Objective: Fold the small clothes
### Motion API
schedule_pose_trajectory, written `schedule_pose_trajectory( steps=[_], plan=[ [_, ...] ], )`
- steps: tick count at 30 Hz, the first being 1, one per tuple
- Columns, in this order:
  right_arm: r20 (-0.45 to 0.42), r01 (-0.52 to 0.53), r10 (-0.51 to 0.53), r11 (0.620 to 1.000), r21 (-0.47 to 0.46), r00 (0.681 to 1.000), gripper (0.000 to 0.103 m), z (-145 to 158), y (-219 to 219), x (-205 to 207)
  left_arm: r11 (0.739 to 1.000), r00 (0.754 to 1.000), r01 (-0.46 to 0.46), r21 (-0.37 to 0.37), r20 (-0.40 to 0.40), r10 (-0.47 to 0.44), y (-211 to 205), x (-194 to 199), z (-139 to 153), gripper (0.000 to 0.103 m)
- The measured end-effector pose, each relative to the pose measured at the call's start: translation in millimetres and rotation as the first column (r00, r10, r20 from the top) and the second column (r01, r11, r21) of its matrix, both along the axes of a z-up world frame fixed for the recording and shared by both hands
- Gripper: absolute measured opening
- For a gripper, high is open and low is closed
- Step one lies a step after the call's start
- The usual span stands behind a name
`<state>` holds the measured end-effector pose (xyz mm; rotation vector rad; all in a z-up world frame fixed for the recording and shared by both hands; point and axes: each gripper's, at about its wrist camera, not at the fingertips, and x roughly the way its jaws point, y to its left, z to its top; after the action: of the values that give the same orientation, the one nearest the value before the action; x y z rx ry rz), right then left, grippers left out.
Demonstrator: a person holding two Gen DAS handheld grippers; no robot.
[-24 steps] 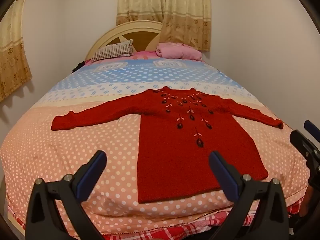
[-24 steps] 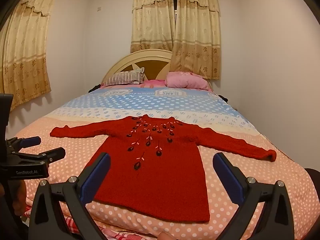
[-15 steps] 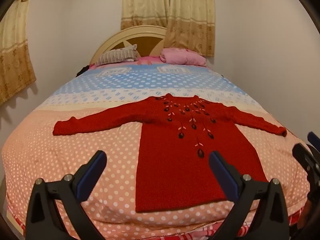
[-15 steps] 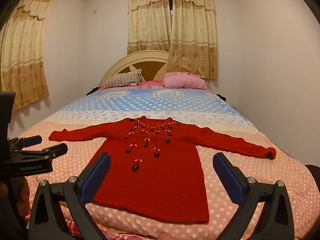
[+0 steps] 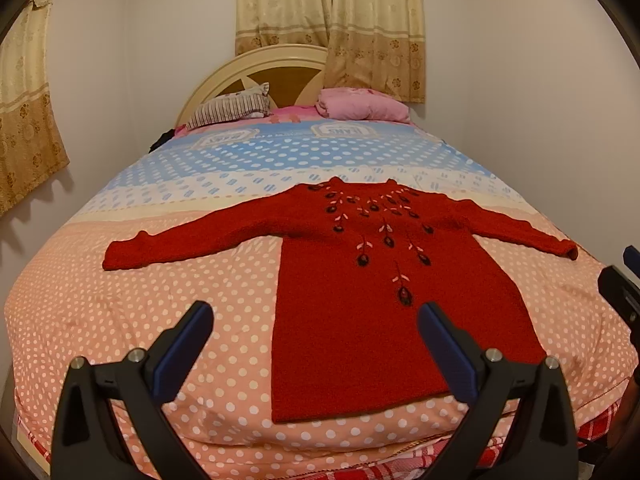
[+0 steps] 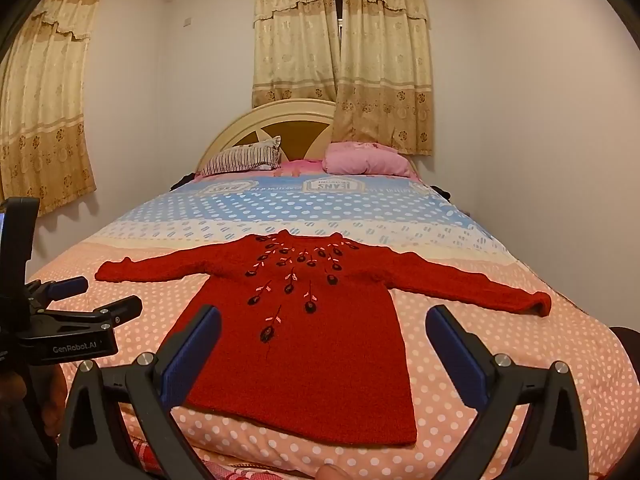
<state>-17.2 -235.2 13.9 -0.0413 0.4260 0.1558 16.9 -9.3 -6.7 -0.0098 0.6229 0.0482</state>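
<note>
Legibly, "GenRobot.AI" on left hand-held gripper (image 6: pixel 90 294); "JEANS" on bedsheet (image 6: pixel 360 208).

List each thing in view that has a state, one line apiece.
sweater: unfolded, flat on the bed, front up, sleeves spread.
left gripper: open, empty, above the bed's foot.
right gripper: open, empty, above the sweater's hem.
curtains: drawn, a thin gap at the middle.
bed: made, dotted cover smooth.
striped pillow: at the headboard, propped.

Black tongs (image 6: pixel 322 354), blue pads (image 6: pixel 192 354), silver screws, white "GenRobot.AI" lettering
</note>
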Motion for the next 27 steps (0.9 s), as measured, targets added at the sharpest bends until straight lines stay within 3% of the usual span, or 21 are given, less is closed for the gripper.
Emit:
schedule_pose_trajectory(
  steps=[27],
  plan=[
    [-0.001,-0.001,0.001,1.0,0.006,1.0,0.102,0.0,-2.1,0.7,1.0,1.0,0.003,0.015,-0.013,-0.003,5.5,3.6,-1.7,0.103]
  ],
)
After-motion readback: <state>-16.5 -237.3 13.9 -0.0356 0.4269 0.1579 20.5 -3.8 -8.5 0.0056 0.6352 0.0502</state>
